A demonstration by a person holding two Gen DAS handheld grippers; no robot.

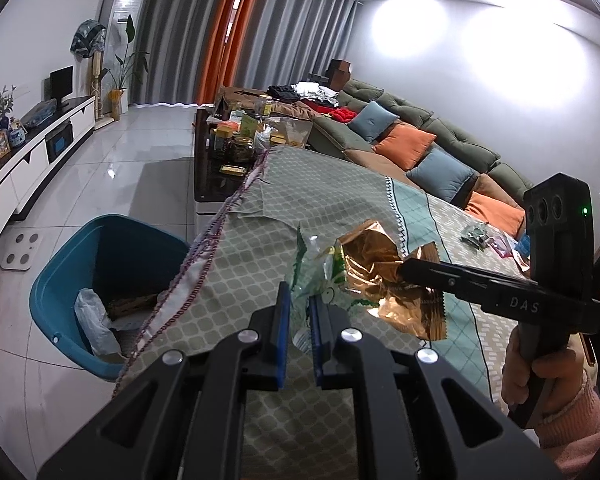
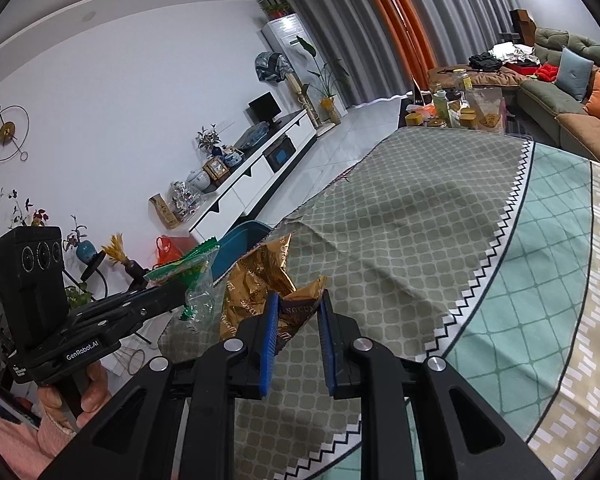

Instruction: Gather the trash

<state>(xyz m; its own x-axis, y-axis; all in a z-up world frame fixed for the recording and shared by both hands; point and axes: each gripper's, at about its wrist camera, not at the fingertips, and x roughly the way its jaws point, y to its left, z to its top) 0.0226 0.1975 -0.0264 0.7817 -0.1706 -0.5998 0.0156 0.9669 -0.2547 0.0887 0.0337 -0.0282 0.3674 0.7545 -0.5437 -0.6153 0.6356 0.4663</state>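
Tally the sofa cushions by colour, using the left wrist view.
Blue cushions: 2
Orange cushions: 2
Total: 4

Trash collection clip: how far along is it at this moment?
Done: some waste already lies in the blue bin. In hand: left claw grips a green-clear wrapper, right claw a gold wrapper, neither dropped yet. Left: small wrappers further along the tablecloth.
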